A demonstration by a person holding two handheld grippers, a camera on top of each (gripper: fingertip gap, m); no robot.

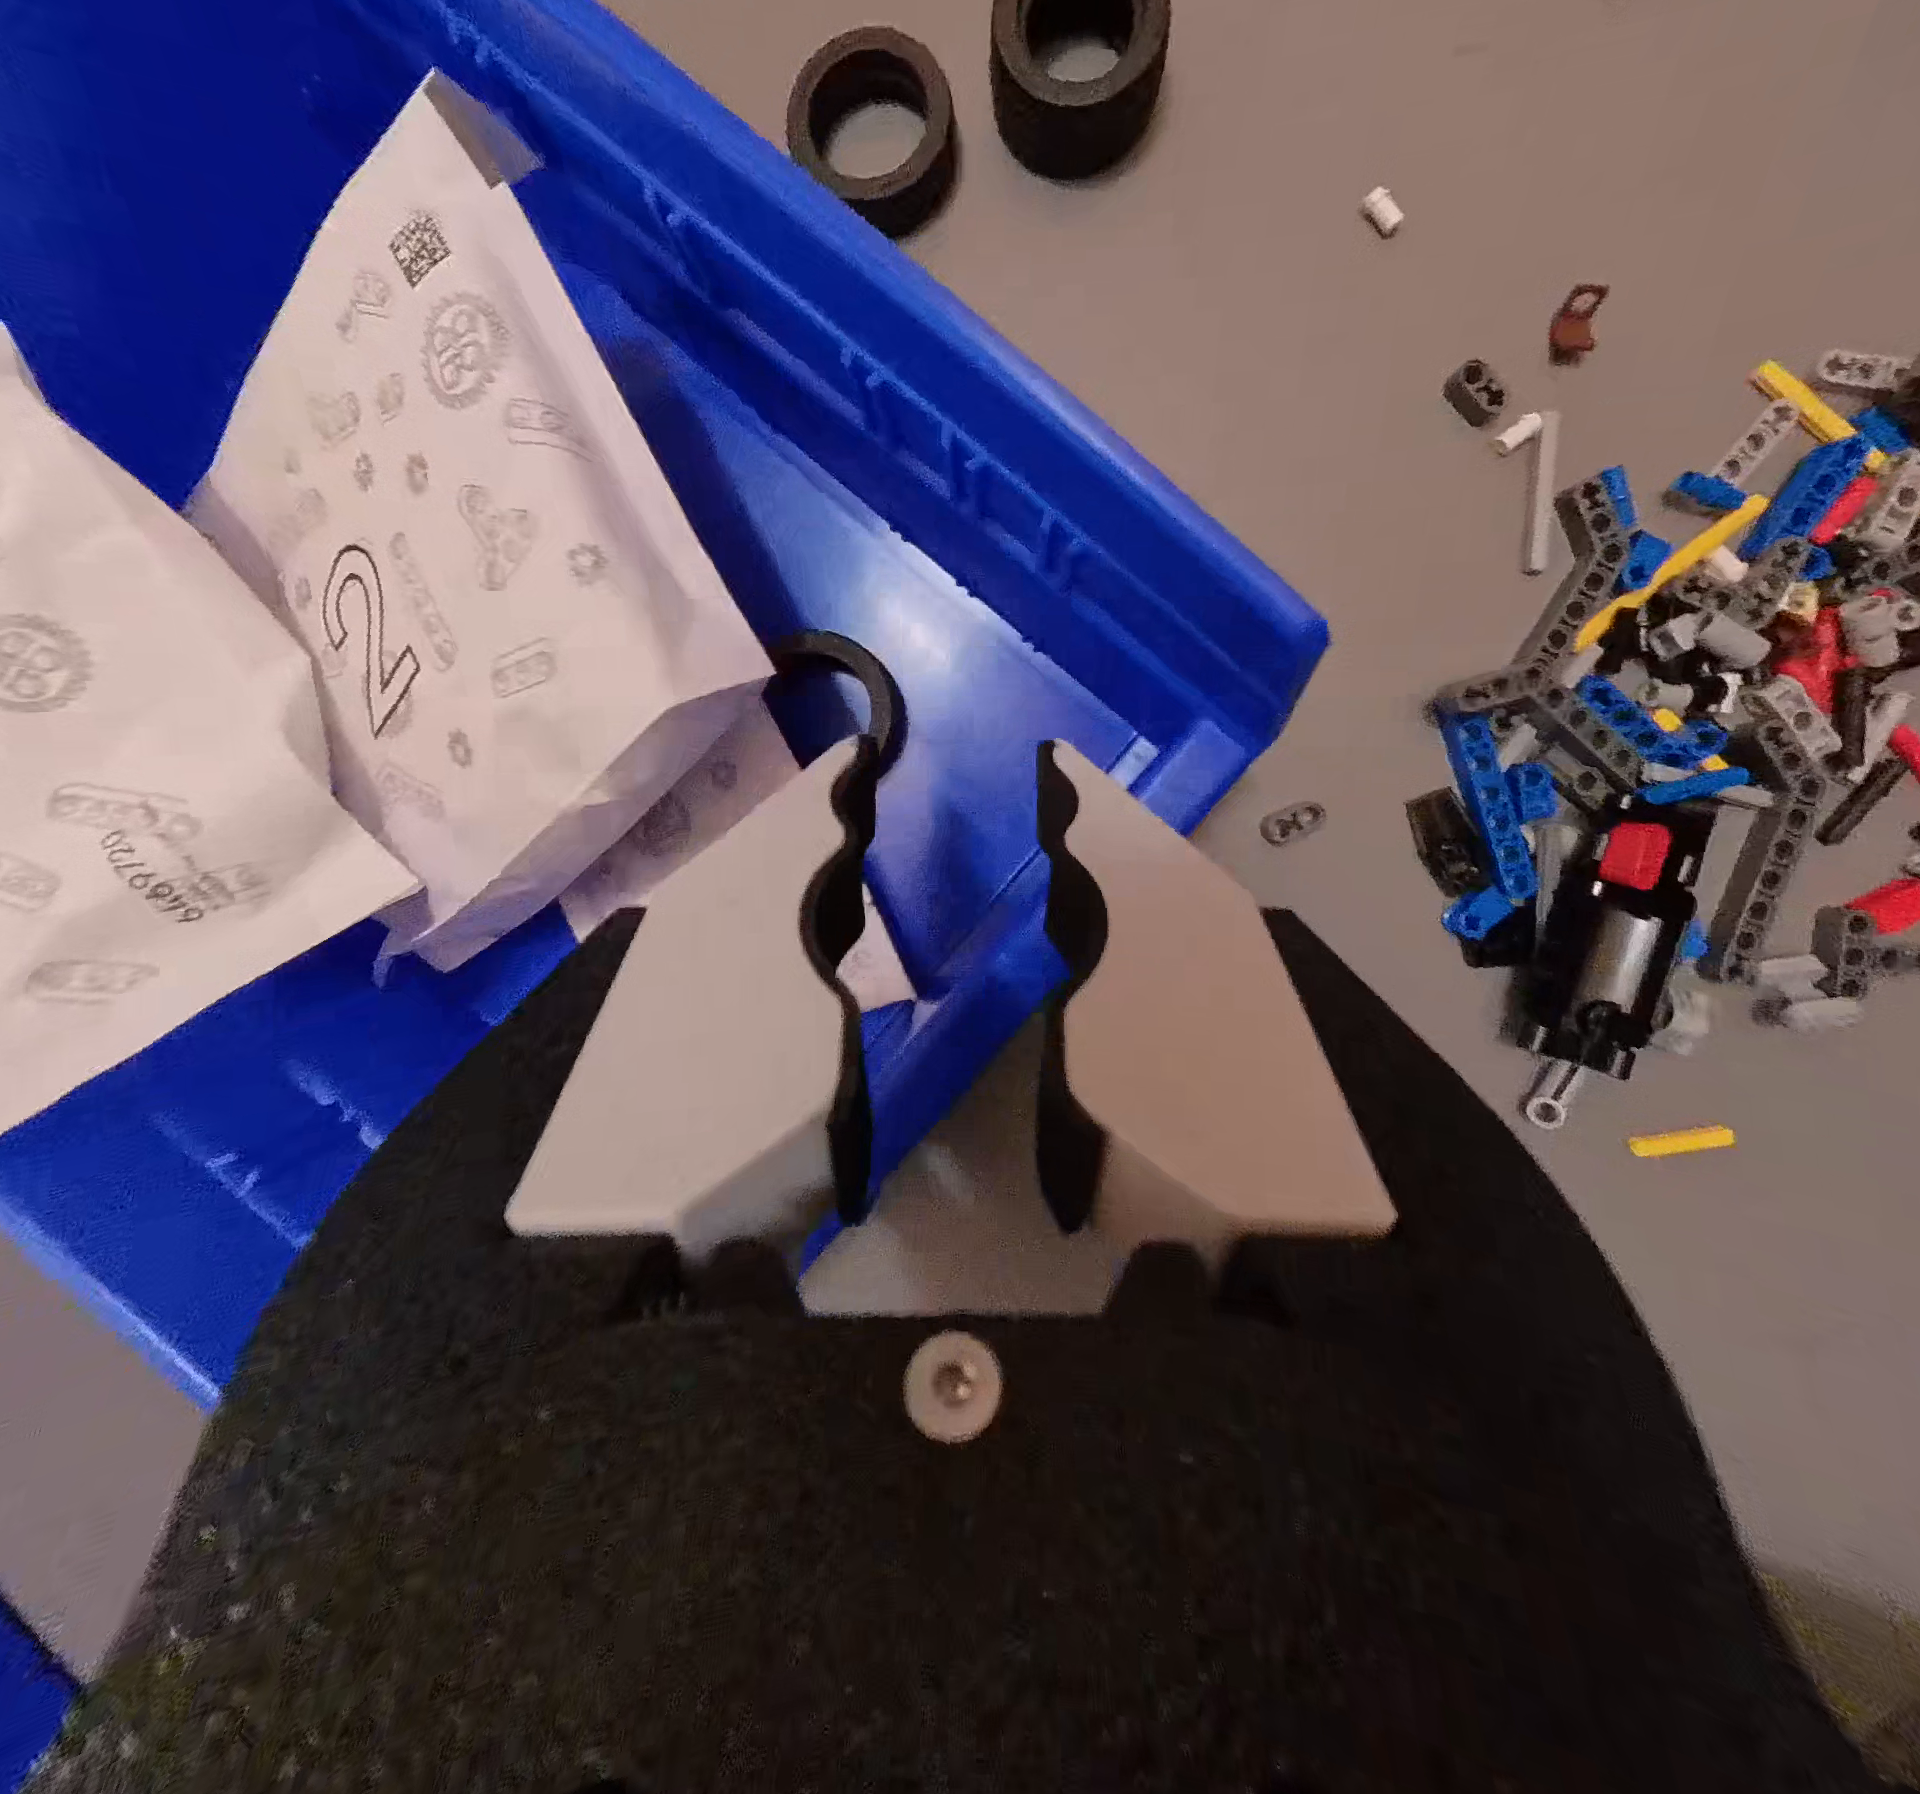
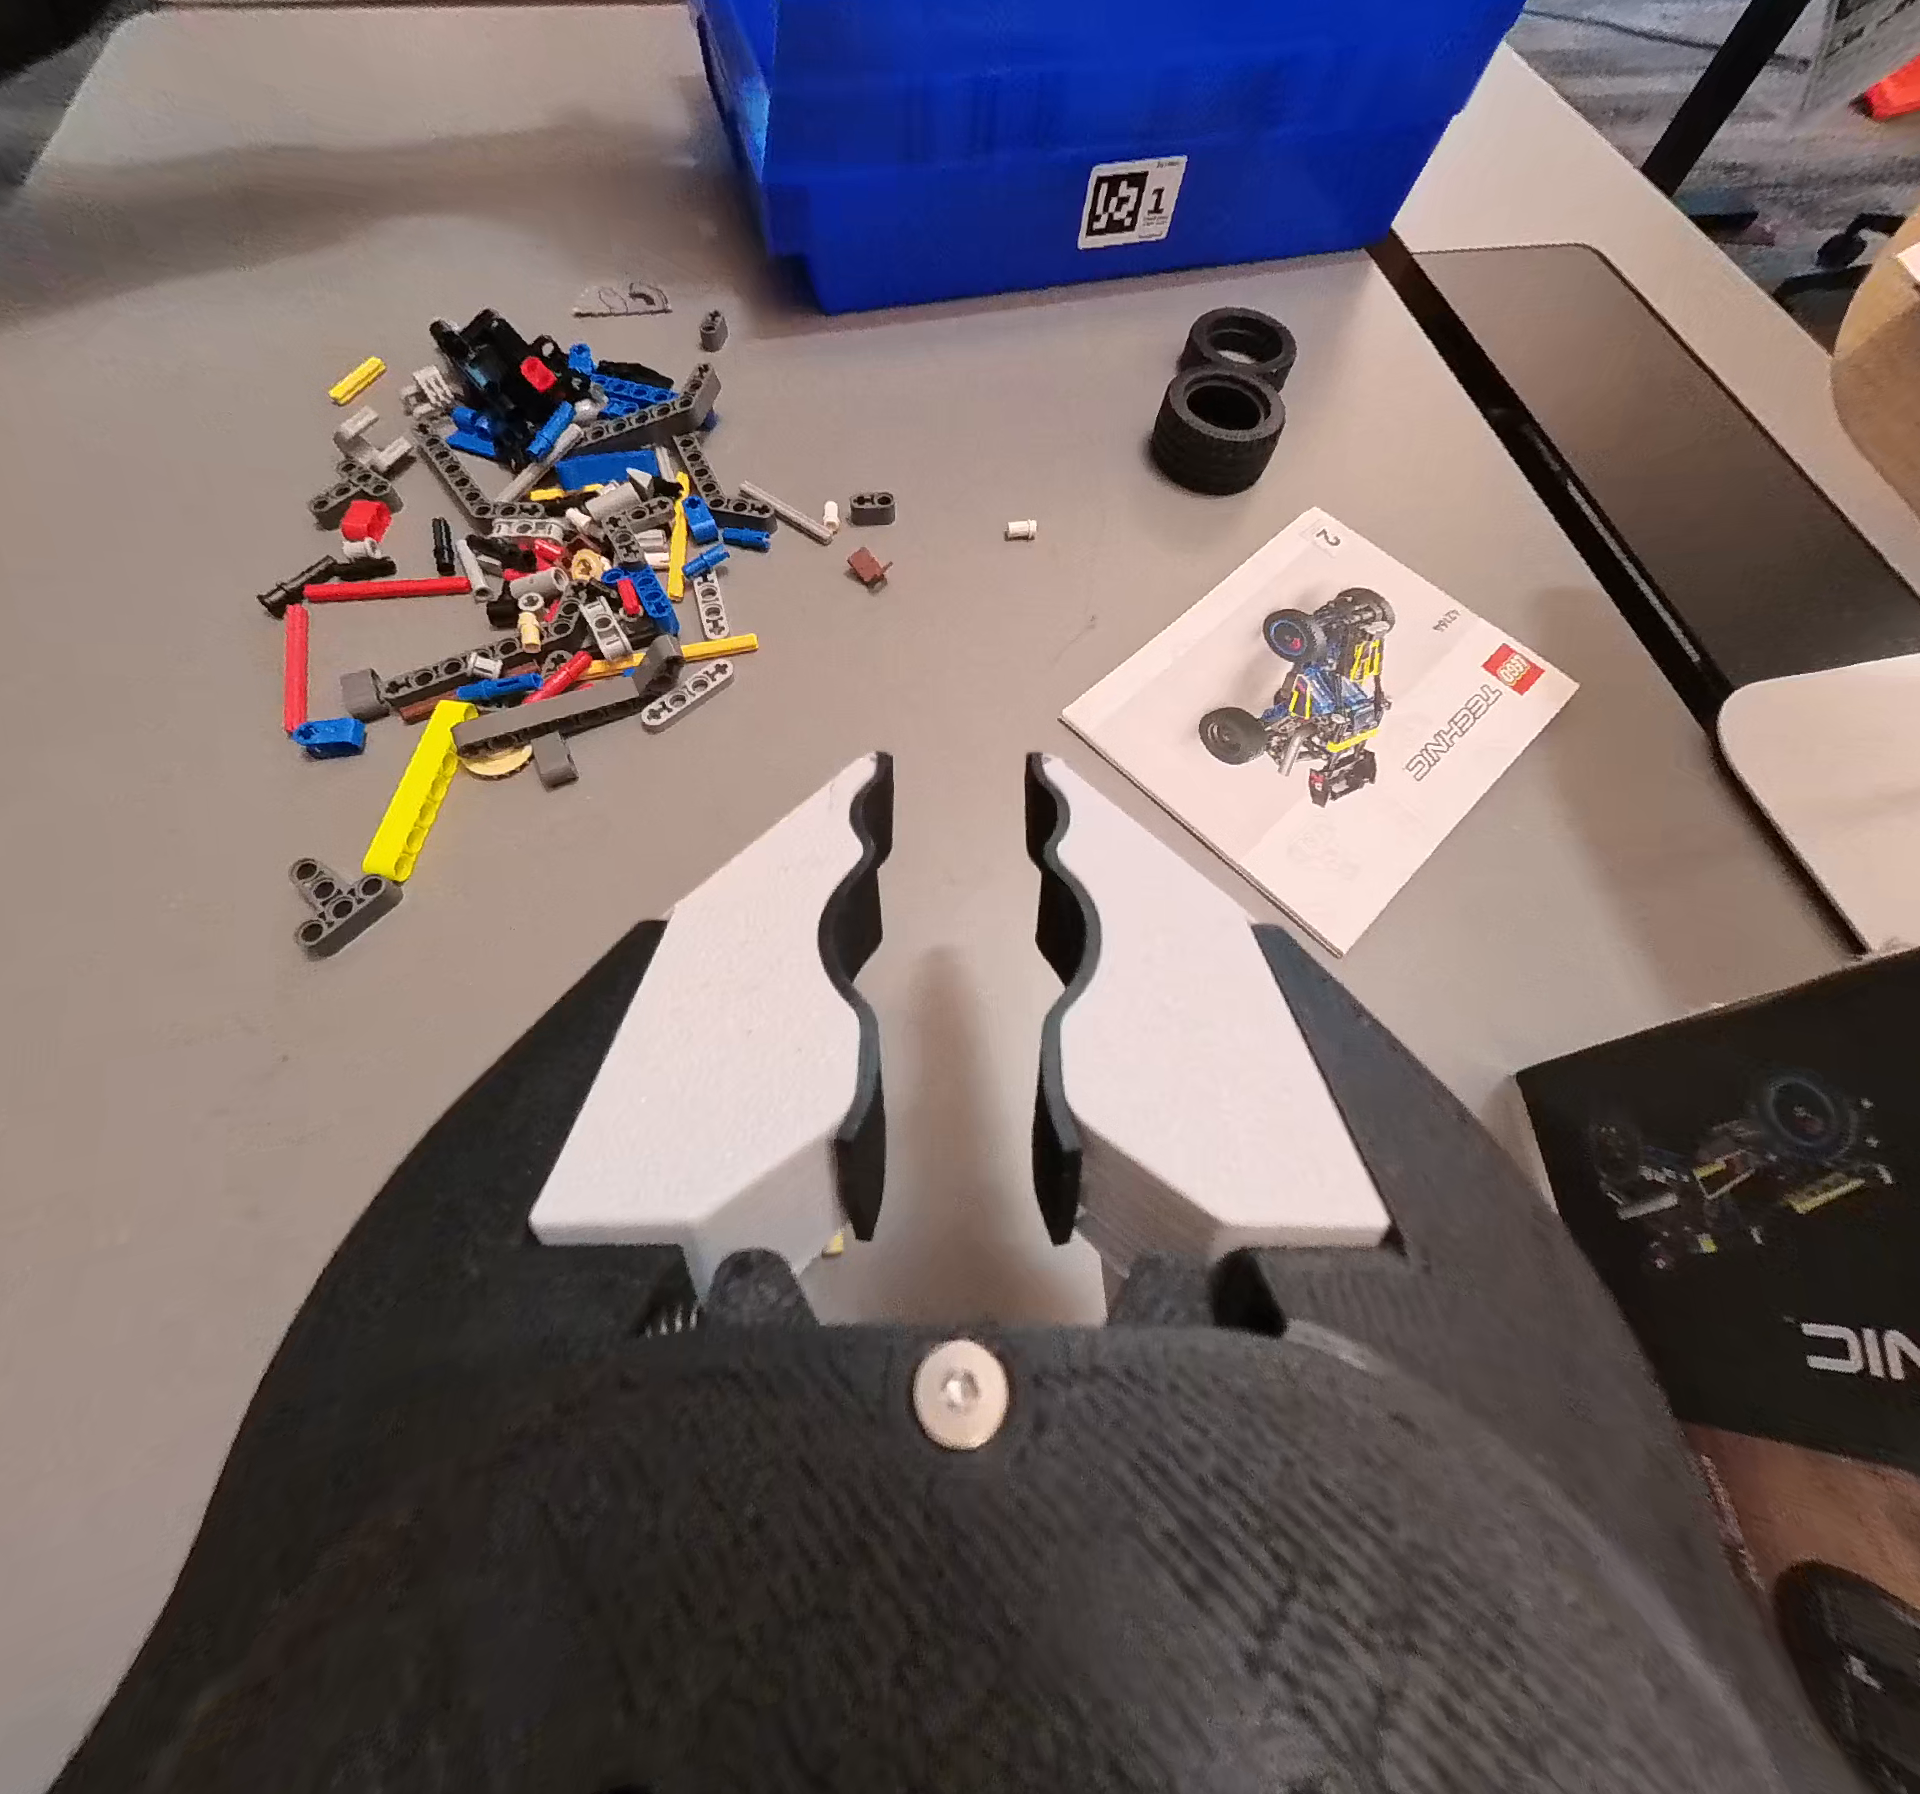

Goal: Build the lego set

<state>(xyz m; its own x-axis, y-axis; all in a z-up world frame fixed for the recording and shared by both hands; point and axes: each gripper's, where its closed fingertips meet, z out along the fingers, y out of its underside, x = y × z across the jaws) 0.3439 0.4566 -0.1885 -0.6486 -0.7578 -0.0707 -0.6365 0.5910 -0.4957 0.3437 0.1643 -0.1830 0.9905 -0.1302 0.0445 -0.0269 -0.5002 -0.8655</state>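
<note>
Inside the blue bin (image 1: 935, 456): left gripper (image 1: 951, 757), jaws spread and empty, poised over a black tyre (image 1: 847, 695) beside the paper parts bags (image 1: 468, 518). On the grey table (image 2: 935, 622): loose lego pieces (image 2: 540, 549), two tyres (image 2: 1226, 404), instruction booklet (image 2: 1320, 726); right gripper (image 2: 956, 773) spread, empty, hovering. Step judged: unpacking. Next: close on the tyre, lift it out.

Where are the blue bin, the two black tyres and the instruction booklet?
blue bin (image 2: 1039, 82), right wrist view, on its front wall.
two black tyres (image 2: 1216, 430), right wrist view, on the nearer tyre's tread.
instruction booklet (image 2: 1195, 705), right wrist view, on its white cover.
</note>
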